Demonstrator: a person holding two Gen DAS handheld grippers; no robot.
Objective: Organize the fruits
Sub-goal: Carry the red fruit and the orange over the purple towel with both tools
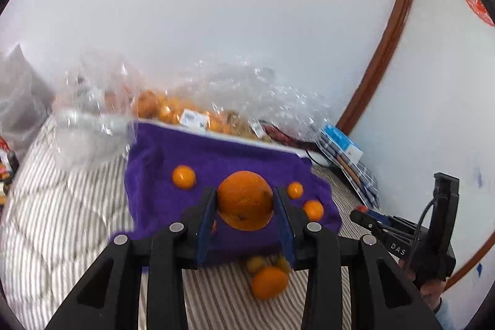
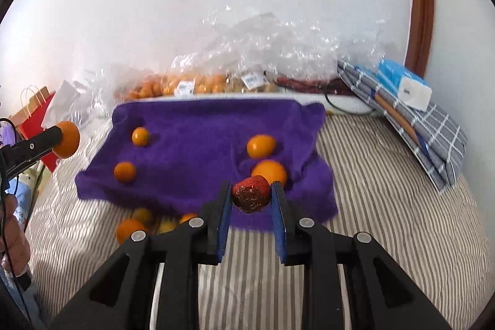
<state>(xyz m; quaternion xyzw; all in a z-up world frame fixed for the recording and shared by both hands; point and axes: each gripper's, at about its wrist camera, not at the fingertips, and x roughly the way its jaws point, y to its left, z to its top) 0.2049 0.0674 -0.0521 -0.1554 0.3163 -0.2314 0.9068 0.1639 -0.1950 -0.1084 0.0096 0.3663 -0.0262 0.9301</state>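
My left gripper (image 1: 245, 196) is shut on a large orange (image 1: 245, 200) and holds it above the purple towel (image 1: 216, 156); it also shows at the left of the right wrist view (image 2: 66, 139). My right gripper (image 2: 251, 193) is shut on a strawberry (image 2: 250, 194) over the towel's (image 2: 201, 126) near edge. Small oranges lie on the towel (image 2: 140, 136) (image 2: 124, 171) (image 2: 260, 146) (image 2: 269, 172). More oranges lie on the striped bed in front of the towel (image 1: 269, 282) (image 2: 130, 231).
Clear plastic bags of fruit (image 2: 185, 85) stand behind the towel against the white wall. A checked cloth with a blue-and-white box (image 2: 405, 85) lies at the right. A red paper bag (image 2: 34, 110) stands at the left. The striped bedcover (image 2: 386, 190) surrounds the towel.
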